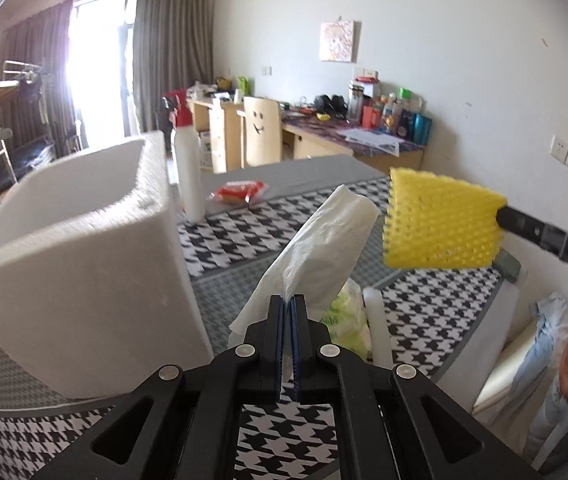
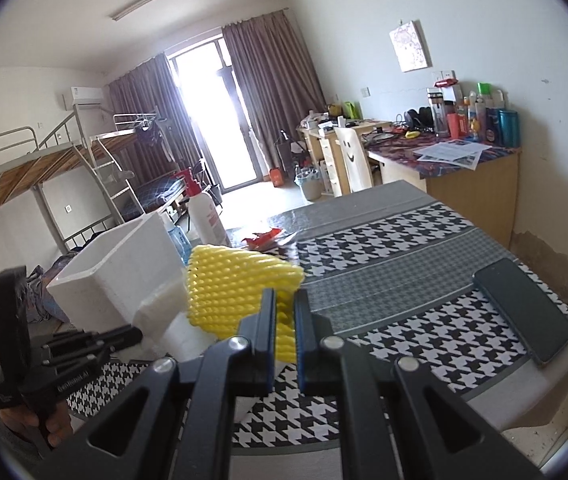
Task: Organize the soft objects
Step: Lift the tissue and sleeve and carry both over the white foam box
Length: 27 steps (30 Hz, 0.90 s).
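Left tool (image 1: 288, 300) is fully closed, pinching a white tissue sheet (image 1: 320, 248) by its near end; the sheet stands clear of the tabletop (image 1: 436, 312), just right of the white foam box (image 1: 83, 240). Right tool (image 2: 284, 296) is nearly closed, its pads clamped on a yellow foam net sleeve (image 2: 235, 284), which is held off the tabletop, right of the tissue and well right of the box. A green-printed packet (image 1: 348, 316) and a white roll (image 1: 378, 320) lie below the tissue. A spray bottle (image 1: 187, 168) stands behind the box; a phone (image 2: 524, 308) lies on the far right. Judgement: the step in hand appears to be carrying both soft items to the open box. To do it well, bring each tool over the box mouth before releasing, keep the tissue's loose end clear of the box rim, lower the sleeve inside rather than dropping it, and avoid crossing the two tools
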Each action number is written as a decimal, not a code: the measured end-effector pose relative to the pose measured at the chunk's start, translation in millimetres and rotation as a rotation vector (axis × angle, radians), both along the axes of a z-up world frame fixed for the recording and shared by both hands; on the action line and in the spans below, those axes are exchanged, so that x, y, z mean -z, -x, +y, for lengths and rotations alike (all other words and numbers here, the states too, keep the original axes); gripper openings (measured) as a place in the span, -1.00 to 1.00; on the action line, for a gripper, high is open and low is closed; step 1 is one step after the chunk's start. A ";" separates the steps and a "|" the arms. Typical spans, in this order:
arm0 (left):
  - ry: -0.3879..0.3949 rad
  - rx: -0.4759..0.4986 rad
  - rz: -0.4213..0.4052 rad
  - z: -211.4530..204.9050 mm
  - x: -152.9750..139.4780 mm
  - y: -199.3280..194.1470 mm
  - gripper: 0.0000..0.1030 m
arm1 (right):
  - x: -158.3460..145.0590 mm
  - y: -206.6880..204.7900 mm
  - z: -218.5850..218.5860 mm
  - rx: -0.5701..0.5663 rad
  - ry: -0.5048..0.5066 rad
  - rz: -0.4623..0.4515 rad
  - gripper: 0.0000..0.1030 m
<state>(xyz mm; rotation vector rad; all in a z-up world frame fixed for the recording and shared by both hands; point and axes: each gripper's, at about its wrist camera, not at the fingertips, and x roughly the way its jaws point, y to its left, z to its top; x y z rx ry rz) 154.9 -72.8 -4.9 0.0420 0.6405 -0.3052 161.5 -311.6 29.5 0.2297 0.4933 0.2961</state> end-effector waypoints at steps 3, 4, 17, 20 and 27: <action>0.005 -0.014 -0.019 1.6 -6.6 0.5 -0.92 | -2.3 1.5 3.3 0.005 0.009 -0.008 -0.79; 0.003 -0.018 -0.024 2.2 -8.2 1.3 -0.92 | -3.0 2.0 4.3 0.002 0.009 -0.010 -0.79; 0.019 -0.050 -0.106 8.4 -34.3 12.7 -0.92 | -19.8 6.1 18.2 0.004 0.034 -0.057 -0.79; 0.021 -0.055 -0.121 10.4 -39.7 16.1 -0.92 | -22.8 7.0 22.6 -0.004 0.039 -0.065 -0.79; 0.033 -0.074 -0.167 17.2 -55.6 21.8 -0.92 | -33.5 8.5 31.8 -0.008 0.053 -0.095 -0.79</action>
